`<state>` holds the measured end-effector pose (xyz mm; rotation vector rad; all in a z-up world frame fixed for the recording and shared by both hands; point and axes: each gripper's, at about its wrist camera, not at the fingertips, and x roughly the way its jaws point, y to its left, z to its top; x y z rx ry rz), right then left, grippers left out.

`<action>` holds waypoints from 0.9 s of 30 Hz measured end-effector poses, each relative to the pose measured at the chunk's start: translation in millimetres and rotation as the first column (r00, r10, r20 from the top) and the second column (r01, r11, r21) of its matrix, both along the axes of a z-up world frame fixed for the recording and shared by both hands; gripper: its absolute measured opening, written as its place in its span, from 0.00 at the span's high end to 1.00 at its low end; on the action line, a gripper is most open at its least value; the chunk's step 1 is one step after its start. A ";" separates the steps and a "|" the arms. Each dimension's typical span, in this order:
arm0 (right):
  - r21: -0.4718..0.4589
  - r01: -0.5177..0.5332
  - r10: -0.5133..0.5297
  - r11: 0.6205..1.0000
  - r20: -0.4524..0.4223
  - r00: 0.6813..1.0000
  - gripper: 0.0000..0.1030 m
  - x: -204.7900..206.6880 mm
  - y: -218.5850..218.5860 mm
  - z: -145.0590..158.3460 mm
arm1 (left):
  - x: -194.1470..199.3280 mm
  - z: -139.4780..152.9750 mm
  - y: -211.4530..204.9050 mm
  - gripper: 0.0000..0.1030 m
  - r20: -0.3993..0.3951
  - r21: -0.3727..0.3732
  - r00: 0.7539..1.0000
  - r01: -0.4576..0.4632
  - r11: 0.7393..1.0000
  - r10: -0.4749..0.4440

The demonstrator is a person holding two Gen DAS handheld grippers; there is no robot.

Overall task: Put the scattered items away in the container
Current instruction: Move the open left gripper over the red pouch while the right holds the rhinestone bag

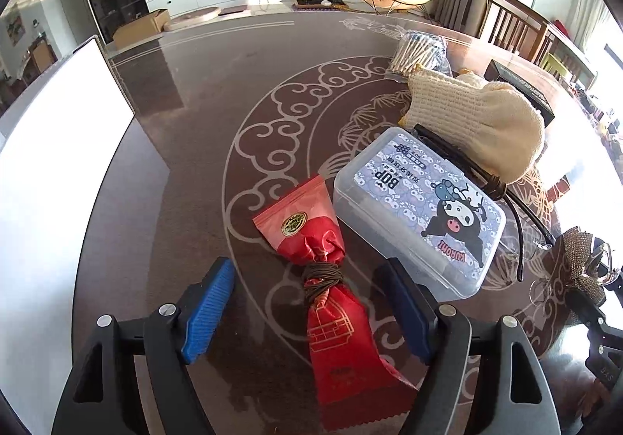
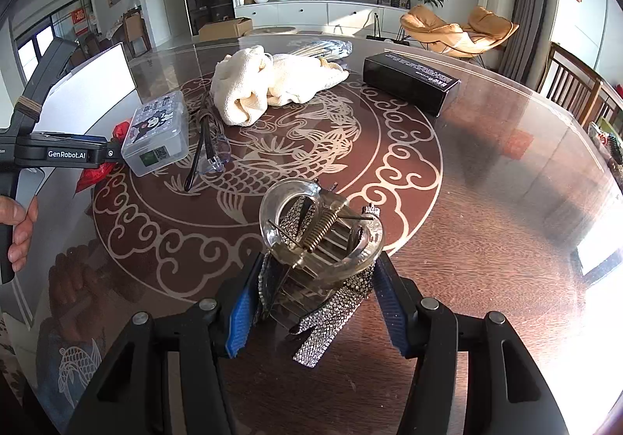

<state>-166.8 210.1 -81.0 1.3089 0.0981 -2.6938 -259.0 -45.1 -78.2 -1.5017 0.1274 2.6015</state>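
My left tool (image 1: 311, 302) open astride one red pouch (image 1: 311, 240), long axis bottom-to-top, right tool (image 2: 311, 302) gripping one hair claw (image 2: 319, 236)

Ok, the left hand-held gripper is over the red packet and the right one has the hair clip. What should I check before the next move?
1. Red packet centred in the left hand-held gripper: ok, pads not touching it.
2. Plastic box clear of that gripper's right pad: cannot tell, its corner looks very close.
3. Right hand-held gripper firm on the hair clip: ok, pads press both sides.
4. Table open between the packet and the white container: ok.
5. Room inside the container: cannot tell, inside hidden.
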 end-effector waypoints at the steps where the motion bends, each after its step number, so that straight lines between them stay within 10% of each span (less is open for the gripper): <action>1: 0.000 0.000 0.000 1.000 0.000 1.000 0.45 0.0 0.0 0.0 | 2.7 0.5 0.1 0.37 -0.014 0.004 1.000 -0.005 1.000 0.006; 3: -0.001 0.001 -0.001 1.000 0.000 1.000 0.45 0.0 -0.1 0.2 | 12.0 3.9 1.7 0.78 -0.045 0.010 0.999 0.000 1.000 0.001; 11: -0.046 -0.167 0.165 0.985 -0.046 0.985 0.47 19.4 -21.0 7.3 | 94.9 4.1 22.3 0.79 -0.073 0.055 0.990 0.127 0.990 -0.123; 14: -0.017 -0.183 0.183 0.983 -0.004 0.983 0.47 23.3 -34.1 0.7 | 111.2 2.1 29.6 0.73 -0.114 0.003 0.987 0.113 0.994 -0.112; 18: -0.001 -0.178 0.178 0.984 0.001 0.984 0.42 23.9 -35.6 -0.7 | 100.0 -1.2 20.6 0.13 -0.096 0.051 0.995 0.042 0.998 -0.037; 27: 0.007 -0.153 0.153 0.988 0.010 0.988 0.29 22.5 -30.9 -1.8 | 98.6 -5.8 25.5 0.07 -0.085 0.011 0.995 0.047 0.999 -0.046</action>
